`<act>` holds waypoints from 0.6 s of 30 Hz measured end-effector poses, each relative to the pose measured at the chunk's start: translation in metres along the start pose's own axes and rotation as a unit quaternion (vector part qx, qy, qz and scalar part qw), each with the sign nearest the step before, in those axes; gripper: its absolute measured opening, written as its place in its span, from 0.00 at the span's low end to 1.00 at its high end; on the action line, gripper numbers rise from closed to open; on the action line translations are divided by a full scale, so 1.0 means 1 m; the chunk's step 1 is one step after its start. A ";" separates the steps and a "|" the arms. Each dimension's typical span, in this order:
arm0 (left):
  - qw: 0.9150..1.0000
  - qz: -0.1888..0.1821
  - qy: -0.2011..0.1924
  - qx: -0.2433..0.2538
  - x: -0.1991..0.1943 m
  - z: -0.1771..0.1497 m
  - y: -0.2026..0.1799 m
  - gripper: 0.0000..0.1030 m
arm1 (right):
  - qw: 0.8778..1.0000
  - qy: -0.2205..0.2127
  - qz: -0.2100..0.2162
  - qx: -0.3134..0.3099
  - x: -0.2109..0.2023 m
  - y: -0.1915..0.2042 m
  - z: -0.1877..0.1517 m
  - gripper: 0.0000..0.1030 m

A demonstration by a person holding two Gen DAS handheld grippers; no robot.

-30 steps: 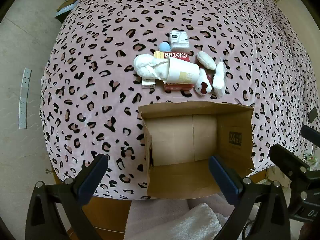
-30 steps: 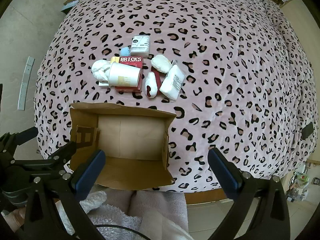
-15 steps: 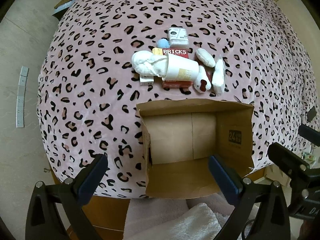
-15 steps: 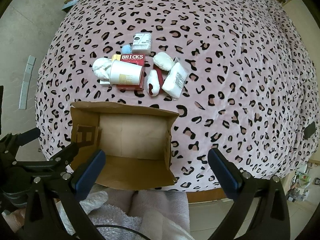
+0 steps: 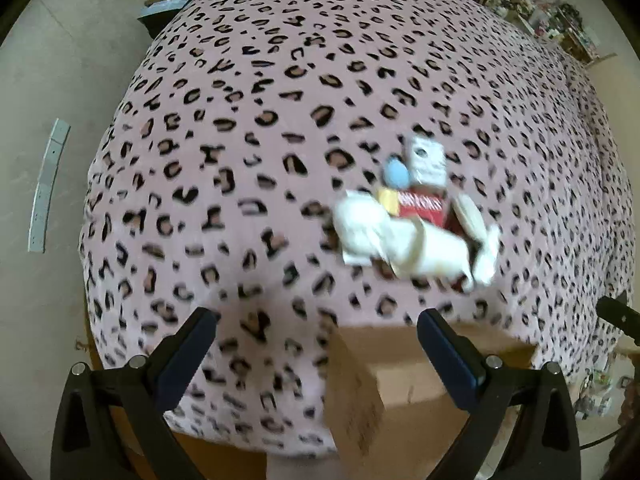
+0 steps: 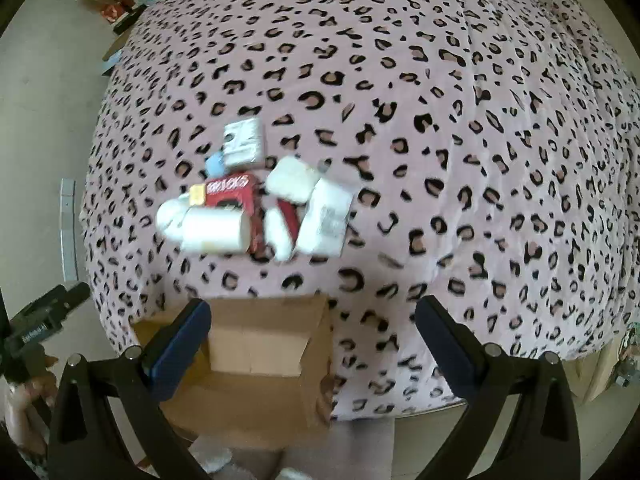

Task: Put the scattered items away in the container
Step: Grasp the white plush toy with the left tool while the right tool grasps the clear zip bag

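From the left wrist, the left gripper [image 5: 316, 344] hangs with fingers spread and empty above the leopard-print bed [image 5: 280, 100]; the open cardboard box [image 5: 400, 376] sits partly behind its right finger, and the blurred heap beyond shows a red BRICKS box [image 5: 424, 208], a white cup [image 5: 432, 254], a blue ball [image 5: 396, 172] and a white carton [image 5: 428, 158]. From the right wrist, the right gripper [image 6: 312, 338] is likewise spread and holds nothing; its left finger overlaps the cardboard box [image 6: 256, 344], and a white packet [image 6: 326, 220] lies beside the red box at the heap's right edge.
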State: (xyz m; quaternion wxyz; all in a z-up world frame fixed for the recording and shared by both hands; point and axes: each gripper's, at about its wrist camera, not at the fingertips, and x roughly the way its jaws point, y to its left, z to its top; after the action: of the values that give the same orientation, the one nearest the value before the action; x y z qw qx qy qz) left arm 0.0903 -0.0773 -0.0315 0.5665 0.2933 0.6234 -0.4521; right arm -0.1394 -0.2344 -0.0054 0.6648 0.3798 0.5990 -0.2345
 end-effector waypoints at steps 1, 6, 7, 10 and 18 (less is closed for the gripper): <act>1.000 -0.005 0.000 0.004 0.011 0.009 0.002 1.00 | 1.000 0.002 -0.001 -0.001 0.007 -0.003 0.009 1.00; 0.999 -0.039 0.010 0.030 0.058 0.036 0.002 1.00 | 1.000 0.027 -0.002 0.005 0.055 -0.017 0.042 0.99; 0.998 -0.044 0.013 0.034 0.071 0.041 -0.001 1.00 | 0.999 0.033 -0.002 0.009 0.065 -0.020 0.046 0.99; 0.997 -0.062 0.023 0.041 0.100 0.050 -0.006 1.00 | 0.998 0.060 0.001 0.019 0.102 -0.025 0.058 0.99; 0.991 -0.079 0.034 0.102 0.141 0.062 -0.033 1.00 | 0.990 0.129 0.007 0.058 0.194 -0.030 0.066 0.91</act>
State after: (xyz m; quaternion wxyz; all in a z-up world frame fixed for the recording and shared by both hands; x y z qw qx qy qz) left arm 0.0620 -0.1675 -0.1577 0.4751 0.3146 0.6142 -0.5460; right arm -0.0882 -0.2763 -0.2017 0.5604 0.4492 0.6623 -0.2135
